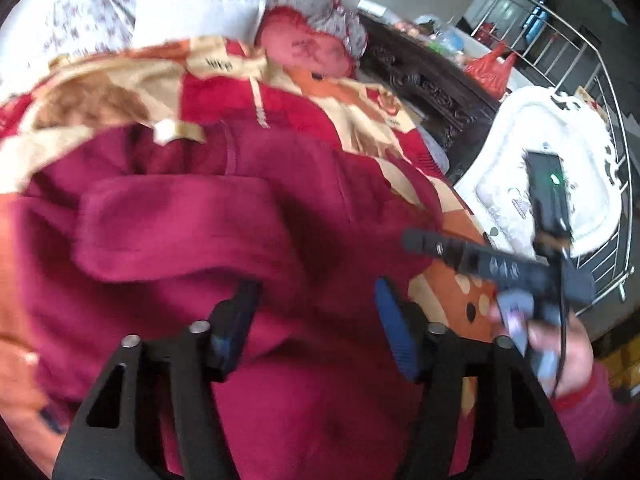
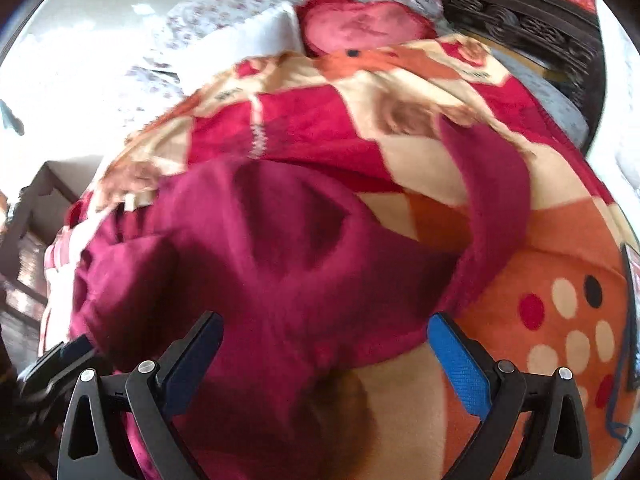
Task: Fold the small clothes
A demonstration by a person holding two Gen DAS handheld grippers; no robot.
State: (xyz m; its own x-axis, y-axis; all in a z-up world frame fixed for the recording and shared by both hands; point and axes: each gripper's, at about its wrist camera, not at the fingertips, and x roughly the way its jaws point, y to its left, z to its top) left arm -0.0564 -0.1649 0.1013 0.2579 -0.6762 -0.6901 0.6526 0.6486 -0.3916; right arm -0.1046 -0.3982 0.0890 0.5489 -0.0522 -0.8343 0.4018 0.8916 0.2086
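A dark red fleece garment point(image 1: 224, 216) lies rumpled on a patterned red, orange and cream blanket point(image 1: 352, 120) on a bed. My left gripper point(image 1: 316, 320) is open, its blue-padded fingers apart just above the garment's near part. The right gripper point(image 1: 472, 252) shows in the left wrist view at the garment's right edge. In the right wrist view the garment point(image 2: 256, 256) fills the middle, one sleeve point(image 2: 496, 184) stretched away across the blanket point(image 2: 552, 280). My right gripper point(image 2: 324, 344) is open, fingers spread over the garment's near hem. Both views are blurred.
A red heart-shaped cushion point(image 1: 308, 48), a white pillow point(image 1: 196, 16) and floral bedding lie at the bed's head. A dark carved wooden headboard point(image 1: 424, 76), a white ornate piece of furniture point(image 1: 560, 168) and a metal railing point(image 1: 600, 80) stand to the right.
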